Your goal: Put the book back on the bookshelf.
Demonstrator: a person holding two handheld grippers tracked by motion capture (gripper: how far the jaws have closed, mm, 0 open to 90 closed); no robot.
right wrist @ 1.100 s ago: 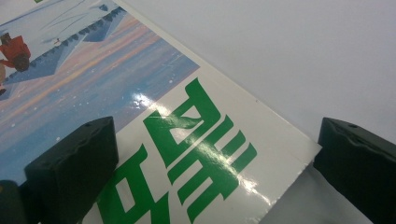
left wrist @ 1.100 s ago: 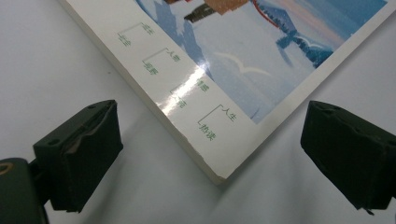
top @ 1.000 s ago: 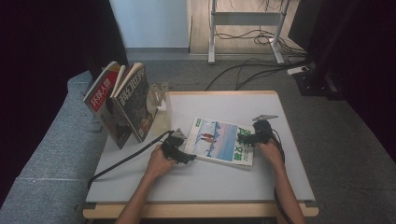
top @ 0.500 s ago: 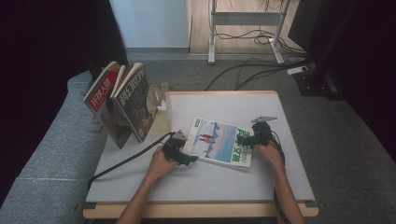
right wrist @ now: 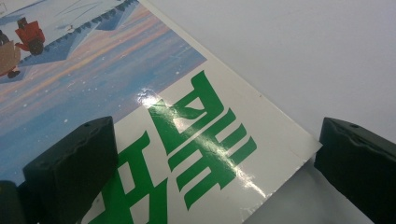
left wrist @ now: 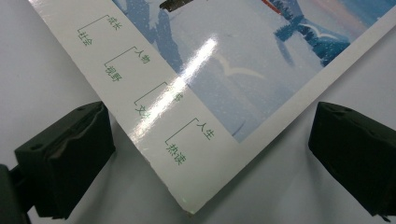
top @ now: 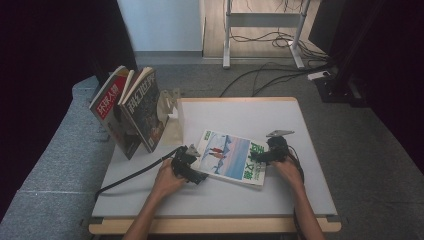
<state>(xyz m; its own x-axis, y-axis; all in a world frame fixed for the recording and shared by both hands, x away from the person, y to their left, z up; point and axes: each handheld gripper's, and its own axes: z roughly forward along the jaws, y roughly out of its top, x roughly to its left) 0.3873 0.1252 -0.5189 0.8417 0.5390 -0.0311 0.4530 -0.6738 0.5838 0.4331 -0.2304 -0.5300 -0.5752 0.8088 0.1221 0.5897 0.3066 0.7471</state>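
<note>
A glossy magazine with a snowy blue cover and big green characters lies flat on the white table. My left gripper is at its near-left corner. In the left gripper view the jaws stand wide open, and the magazine's white corner points down between them without touching either. My right gripper is at the magazine's right edge, also open. Its left jaw hovers over the green title and its right jaw stands beyond the corner, over bare table.
Two books stand tilted at the table's left edge, against a pale bookend. A black cable trails left from the left gripper. A grey couch lies beyond the left edge. Cables and a desk frame sit on the floor behind.
The right gripper has shifted a little left and nearer, onto the magazine's right edge. The left gripper and the magazine have stayed in place.
</note>
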